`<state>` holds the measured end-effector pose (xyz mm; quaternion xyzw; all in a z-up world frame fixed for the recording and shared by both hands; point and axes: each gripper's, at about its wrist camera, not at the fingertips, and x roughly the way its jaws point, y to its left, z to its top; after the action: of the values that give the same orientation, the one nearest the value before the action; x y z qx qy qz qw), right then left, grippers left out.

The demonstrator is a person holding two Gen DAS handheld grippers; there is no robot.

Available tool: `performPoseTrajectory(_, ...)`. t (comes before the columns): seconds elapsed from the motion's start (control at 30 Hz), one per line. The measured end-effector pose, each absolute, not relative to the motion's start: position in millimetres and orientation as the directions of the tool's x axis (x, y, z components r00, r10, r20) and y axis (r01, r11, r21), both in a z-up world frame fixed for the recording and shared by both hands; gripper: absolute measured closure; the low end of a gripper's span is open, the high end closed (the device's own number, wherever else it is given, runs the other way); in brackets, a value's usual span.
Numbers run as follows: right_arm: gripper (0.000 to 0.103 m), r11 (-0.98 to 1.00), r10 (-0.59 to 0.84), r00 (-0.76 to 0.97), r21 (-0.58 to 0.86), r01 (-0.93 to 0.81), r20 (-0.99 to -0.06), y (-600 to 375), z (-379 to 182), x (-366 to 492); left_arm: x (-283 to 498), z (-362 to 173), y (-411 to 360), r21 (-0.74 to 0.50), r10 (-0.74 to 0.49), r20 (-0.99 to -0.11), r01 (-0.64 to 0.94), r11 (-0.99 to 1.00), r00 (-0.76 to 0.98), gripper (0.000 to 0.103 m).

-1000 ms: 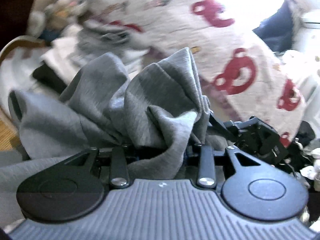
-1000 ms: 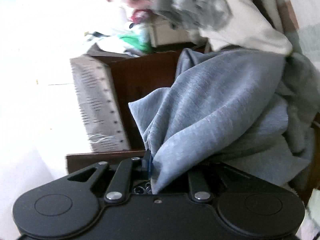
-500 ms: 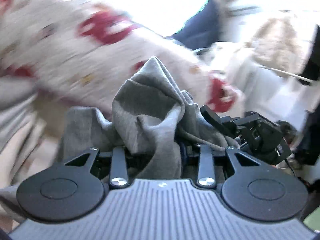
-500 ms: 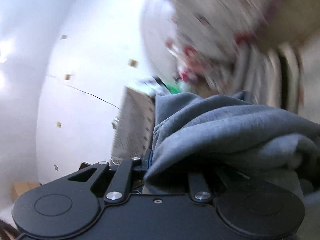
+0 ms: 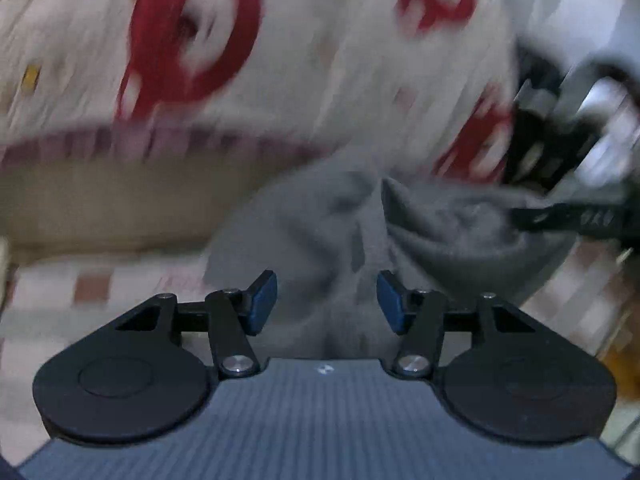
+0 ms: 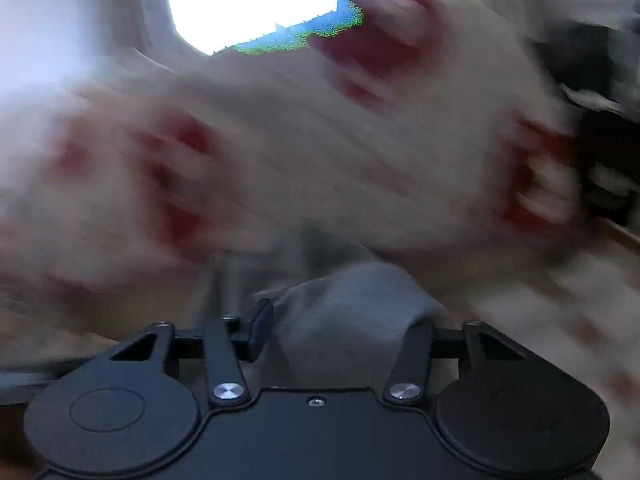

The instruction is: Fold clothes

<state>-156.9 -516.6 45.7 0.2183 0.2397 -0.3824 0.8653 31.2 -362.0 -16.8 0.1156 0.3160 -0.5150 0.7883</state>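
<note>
- Both tools have just been opening. A second ago each pinched a bunch of the grey garment; now the left tool stands spread, its blue pads clear of the cloth, which lies loose in the gap and ahead of it.
- The right tool is spread too. Grey cloth fills the gap and hides its right pad, so whether it touches there I cannot tell.
- In the left view the other tool shows at the far right, at the garment's edge.
- I'd judge the garment has just been let go, dropped or flung out to lie on the bed; no fold is made yet.
- Everything is smeared by fast movement.
- A white blanket with red figures is heaped right behind the garment and crowds the space for spreading it flat.
</note>
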Motion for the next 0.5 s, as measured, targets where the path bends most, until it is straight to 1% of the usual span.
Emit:
performPoseTrajectory(0.07,0.046,0.558,-0.508,0.566,0.253,0.790,-0.650,-533.7,3.2,-169.1,32.0,-53.8,-347.9,-0.105,-0.695,-0.668,0.890,0.443,0.267,0.049)
performPoseTrajectory(0.1,0.046,0.558,-0.480,0.574,0.275,0.783,-0.664,-533.7,-11.5,-175.0,31.7,-70.3,-337.3,-0.101,-0.681,-0.683,0.890,0.445,0.263,0.048)
performPoseTrajectory(0.17,0.046,0.579,-0.422,0.602,0.309,0.754,-0.678,-527.3,-36.4,-185.9,33.8,-94.7,-314.5,-0.131,-0.669,-0.702,0.879,0.458,0.245,0.041)
performPoseTrajectory(0.23,0.044,0.613,-0.384,0.609,0.302,0.730,-0.694,-518.5,-53.9,-191.4,37.1,-114.1,-289.7,-0.189,-0.676,-0.705,0.863,0.469,0.213,0.031)
performPoseTrajectory(0.3,0.034,0.644,-0.358,0.590,0.266,0.717,-0.724,-508.0,-65.5,-204.2,37.5,-124.8,-270.7,-0.210,-0.675,-0.708,0.849,0.484,0.209,0.025)
performPoseTrajectory(0.4,0.033,0.674,-0.328,0.542,0.210,0.708,-0.774,-495.4,-85.9,-209.1,41.3,-137.3,-261.5,-0.184,-0.643,-0.729,0.838,0.513,0.234,0.025)
performPoseTrajectory(0.5,0.033,0.655,-0.309,0.478,0.181,0.734,-0.823,-491.6,-107.9,-201.9,41.7,-146.8,-263.4,-0.183,-0.625,-0.747,0.835,0.519,0.225,0.025)
